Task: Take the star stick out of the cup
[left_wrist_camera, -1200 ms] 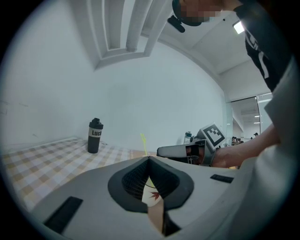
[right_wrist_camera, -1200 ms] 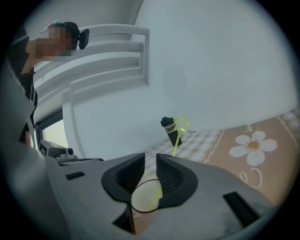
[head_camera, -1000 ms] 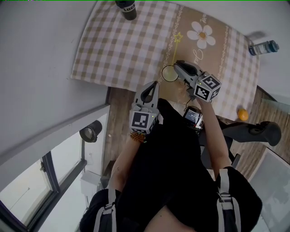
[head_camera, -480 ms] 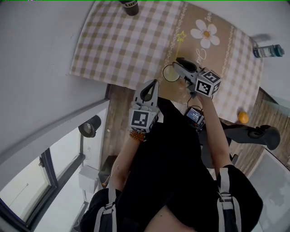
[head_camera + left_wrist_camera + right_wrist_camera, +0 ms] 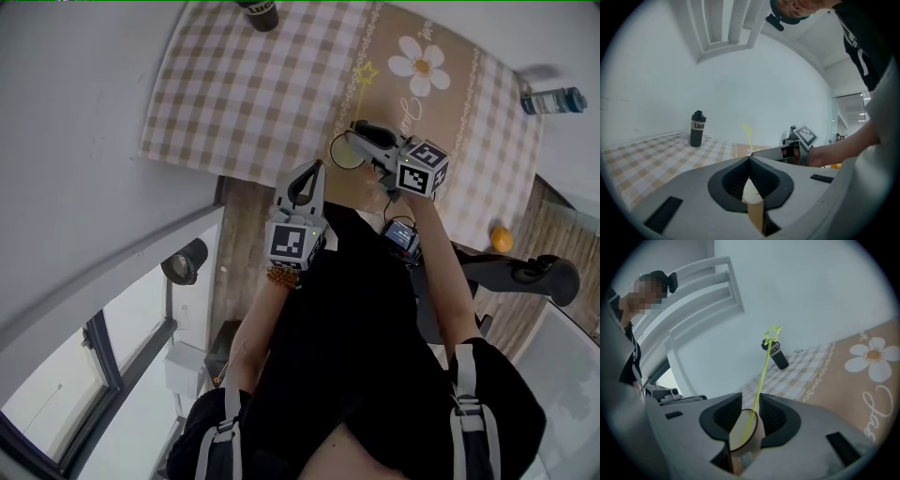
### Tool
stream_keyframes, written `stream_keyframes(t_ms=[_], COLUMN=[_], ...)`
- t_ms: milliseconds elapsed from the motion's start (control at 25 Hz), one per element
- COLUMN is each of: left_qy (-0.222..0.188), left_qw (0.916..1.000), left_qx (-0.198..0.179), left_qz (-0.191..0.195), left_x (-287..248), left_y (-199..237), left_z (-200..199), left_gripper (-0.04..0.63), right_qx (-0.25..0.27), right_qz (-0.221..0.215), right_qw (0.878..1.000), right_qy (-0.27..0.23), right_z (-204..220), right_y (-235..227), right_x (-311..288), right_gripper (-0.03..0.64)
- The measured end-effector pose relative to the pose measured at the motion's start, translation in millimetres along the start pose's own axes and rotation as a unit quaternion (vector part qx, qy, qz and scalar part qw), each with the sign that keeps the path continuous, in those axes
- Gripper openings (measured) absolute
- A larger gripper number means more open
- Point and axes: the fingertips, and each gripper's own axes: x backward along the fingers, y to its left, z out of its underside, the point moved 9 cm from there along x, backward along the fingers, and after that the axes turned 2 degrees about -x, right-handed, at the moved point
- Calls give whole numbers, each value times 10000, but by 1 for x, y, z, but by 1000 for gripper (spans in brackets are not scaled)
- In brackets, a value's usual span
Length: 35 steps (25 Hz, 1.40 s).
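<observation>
star stick (image 5: pixel 761 376): thin, yellow-green, little star outline on top. Leaning out of the cup (image 5: pixel 738 437) with the bottom end down inside, so not out yet.
cup: pale, round rim, looks like paper, so probably squishy. Sitting near the front edge of the cloth (image 5: pixel 244 94).
right claw (image 5: pixel 750 394): closing on the cup, ribbed dark jaws look to be touching both its sides. Not on the stick itself.
changed: compared with a second back, right claw tucked in a bit closer round the cup. Stick and cup pretty much where they were.
meaning: looks like steadying the cup first. Actual pull still to come, likely a job for the other claw.
left claw (image 5: pixel 750 158): closed, tips together, nothing gripped, hanging just off the near cloth edge.
around: flat beige-and-white checked cloth with a daisy print. Dark cylinder bottle (image 5: pixel 777 357) at the far side.
</observation>
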Motion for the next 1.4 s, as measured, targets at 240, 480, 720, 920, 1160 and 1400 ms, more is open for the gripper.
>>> stream_keyframes(t_ms=[240,480,720,920,1160,1400], left_qy=[4,64,70,122,195,163], left_qw=[10000,10000,9999,9998,9997,9997], left_qx=[-48,-63,-110,-94,-79,-161], left_qz=[32,23,-74,-119,-93,-44], left_x=[-4,-1,3,7,5,2], left_y=[-1,-2,1,1,-2,-6], left_z=[-2,-3,-3,0,3,-1], left_gripper=[2,2,2,2,2,2], right_qx=[115,-44,-150,-173,-164,-157], right_qz=[147,-186,-328,-258,-310,-311], right_qw=[9998,9998,9992,9993,9993,9994], right_qy=[-43,21,150,210,111,-8], right_z=[-1,-5,-2,1,-2,-6], right_y=[0,-3,-7,-7,-9,-7], right_x=[2,-4,-12,-14,-14,-8], right_gripper=[13,105,127,78,43,18])
